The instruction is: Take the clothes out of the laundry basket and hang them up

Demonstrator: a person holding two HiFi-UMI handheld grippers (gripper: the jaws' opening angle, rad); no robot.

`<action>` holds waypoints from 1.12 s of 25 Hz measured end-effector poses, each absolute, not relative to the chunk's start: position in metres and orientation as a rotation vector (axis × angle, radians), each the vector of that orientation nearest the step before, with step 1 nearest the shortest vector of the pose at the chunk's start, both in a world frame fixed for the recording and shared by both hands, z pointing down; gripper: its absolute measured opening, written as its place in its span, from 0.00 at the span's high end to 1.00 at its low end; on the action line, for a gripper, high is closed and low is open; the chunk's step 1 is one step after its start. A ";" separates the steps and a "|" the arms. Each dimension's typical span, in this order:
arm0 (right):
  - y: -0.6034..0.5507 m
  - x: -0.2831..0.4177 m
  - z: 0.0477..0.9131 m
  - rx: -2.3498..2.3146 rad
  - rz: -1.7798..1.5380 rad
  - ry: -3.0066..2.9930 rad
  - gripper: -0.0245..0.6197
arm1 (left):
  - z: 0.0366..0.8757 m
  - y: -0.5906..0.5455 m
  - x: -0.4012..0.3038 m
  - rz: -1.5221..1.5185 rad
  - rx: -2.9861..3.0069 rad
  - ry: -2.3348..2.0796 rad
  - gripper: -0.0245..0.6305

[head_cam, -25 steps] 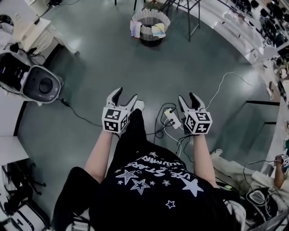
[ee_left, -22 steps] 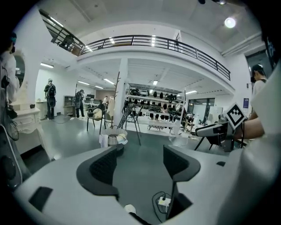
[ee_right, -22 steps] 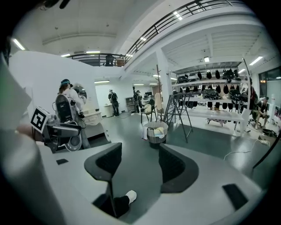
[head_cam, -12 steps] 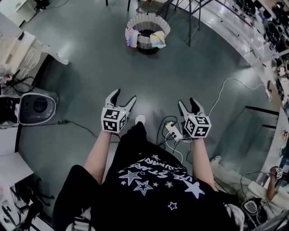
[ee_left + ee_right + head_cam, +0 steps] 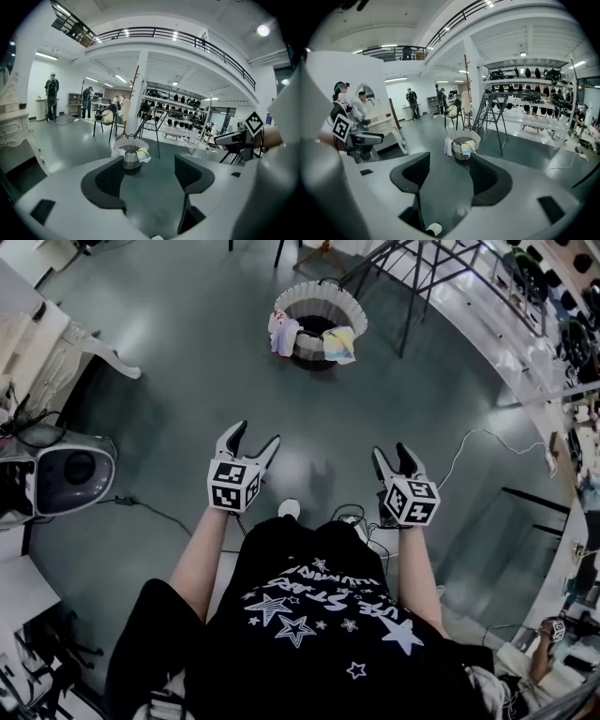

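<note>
While both jaw pairs are held wide apart, just opened further and with nothing between them, the left gripper [image 5: 255, 435] and right gripper [image 5: 392, 451] are kept well short of the laundry basket [image 5: 319, 296]; clothes [image 5: 284, 334] are draped over its rim.

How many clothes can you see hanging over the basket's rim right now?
2. A pinkish cloth hangs over the left side of the basket rim, and a yellowish cloth over its right front. More may lie hidden inside.
</note>
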State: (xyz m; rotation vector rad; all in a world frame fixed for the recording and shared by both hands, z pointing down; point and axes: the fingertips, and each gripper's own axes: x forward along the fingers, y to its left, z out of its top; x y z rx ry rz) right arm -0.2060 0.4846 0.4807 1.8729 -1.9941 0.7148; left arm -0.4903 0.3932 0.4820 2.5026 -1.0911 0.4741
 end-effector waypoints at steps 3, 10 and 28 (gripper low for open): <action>0.465 -0.194 0.481 1.898 0.743 -1.983 0.56 | 0.484 0.377 -0.493 0.468 2.476 -1.104 0.45; 0.411 -0.187 0.488 1.861 0.753 -2.000 0.56 | 0.487 0.339 -0.497 0.464 2.436 -1.155 0.45; 0.155 -0.228 0.598 1.542 0.861 -2.103 0.60 | 0.529 0.148 -0.471 0.660 2.317 -1.248 0.45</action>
